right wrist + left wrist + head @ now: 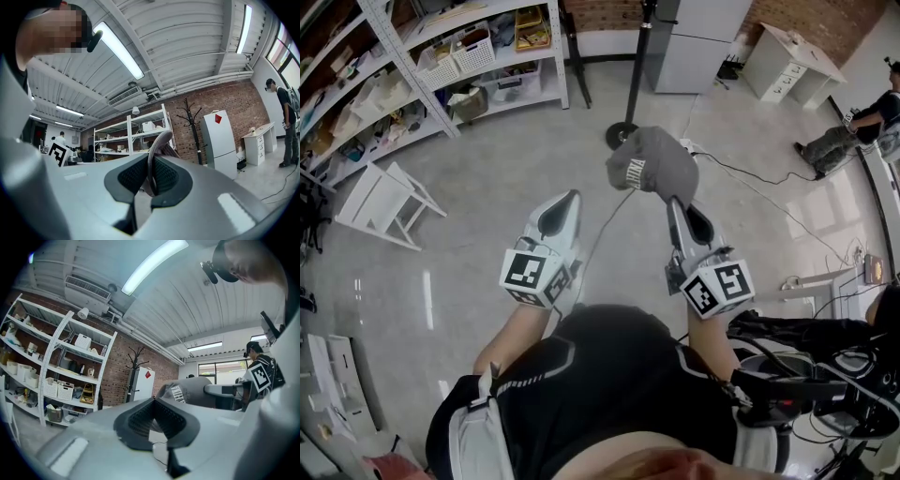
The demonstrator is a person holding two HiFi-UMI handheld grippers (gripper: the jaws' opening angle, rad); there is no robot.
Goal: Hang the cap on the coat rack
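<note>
One cap (654,159), brim toward right gripper (675,203)

Right claw (677,208) pinches the cap (652,161) (by its brim), pointing forward; left claw (566,202) closed, empty, alongside.
</note>
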